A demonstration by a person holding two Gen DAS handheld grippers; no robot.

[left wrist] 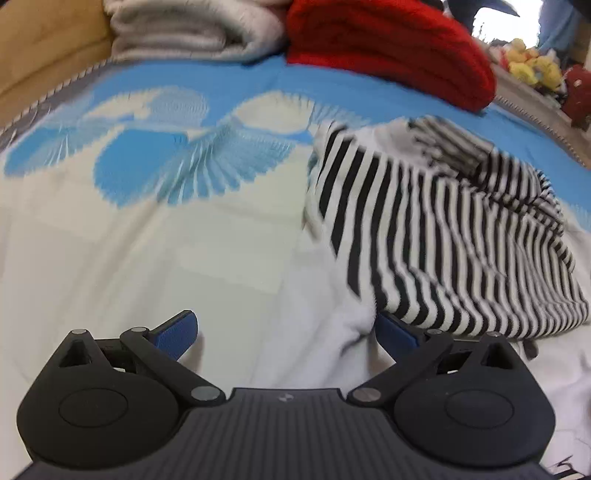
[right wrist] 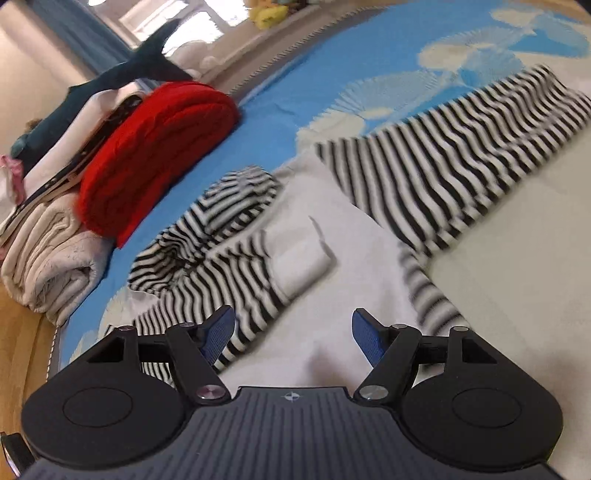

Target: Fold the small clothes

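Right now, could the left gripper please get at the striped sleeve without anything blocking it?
Probably yes: the left gripper has open jaws, and the striped sleeve lies uncovered just ahead on the bedspread.

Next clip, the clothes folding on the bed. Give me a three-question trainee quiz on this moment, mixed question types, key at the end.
1. True or false: the right gripper is clamped on the striped garment.
2. Which folded item lies nearest the striped garment? A) red knit B) grey-white blanket C) yellow plush toys
3. Fill in: the left gripper hovers over ______ fabric with its jaws apart.

Key: 1 false, both jaws stand open over the white part; 2 A; 3 white.
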